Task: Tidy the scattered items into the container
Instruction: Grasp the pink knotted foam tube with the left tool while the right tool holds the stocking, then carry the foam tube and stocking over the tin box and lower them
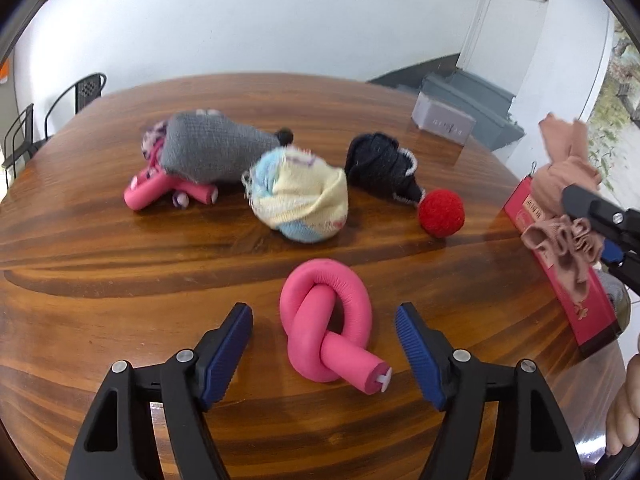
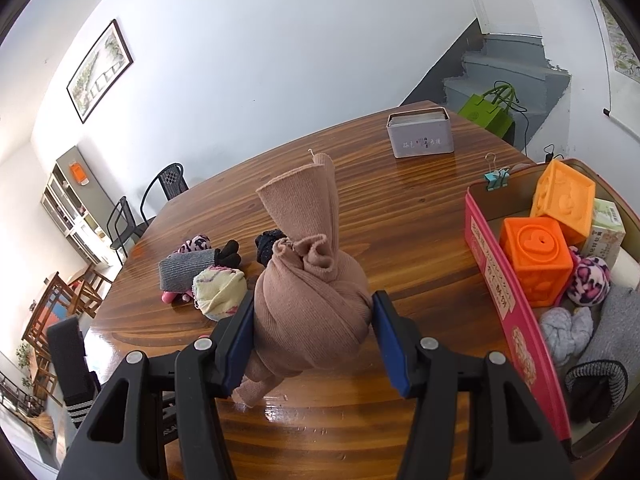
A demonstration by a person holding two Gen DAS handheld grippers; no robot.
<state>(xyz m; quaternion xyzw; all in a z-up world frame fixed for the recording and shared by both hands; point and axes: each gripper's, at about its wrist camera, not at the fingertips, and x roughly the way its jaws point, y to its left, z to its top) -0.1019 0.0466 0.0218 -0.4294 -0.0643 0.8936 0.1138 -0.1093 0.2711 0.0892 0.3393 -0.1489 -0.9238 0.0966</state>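
A knotted pink foam tube (image 1: 326, 324) lies on the wooden table (image 1: 120, 264) between the blue pads of my left gripper (image 1: 324, 320), which stands open with clear gaps on both sides. Beyond it lie a cream and blue sock ball (image 1: 302, 198), a grey sock (image 1: 212, 148) over another pink tube (image 1: 150, 192), a dark sock (image 1: 378, 162) and a red felt ball (image 1: 441, 213). My right gripper (image 2: 314, 330) is shut on a knotted tan sock (image 2: 310, 296), held above the table just left of the red box (image 2: 496, 276). That box holds orange blocks (image 2: 536, 260) and socks.
A grey tin (image 2: 420, 134) stands at the table's far side. A binder clip (image 2: 496, 178) sits on the red box's far corner. Chairs (image 2: 160, 192) stand beyond the table's left end. A hand (image 1: 624, 408) shows at the right edge of the left wrist view.
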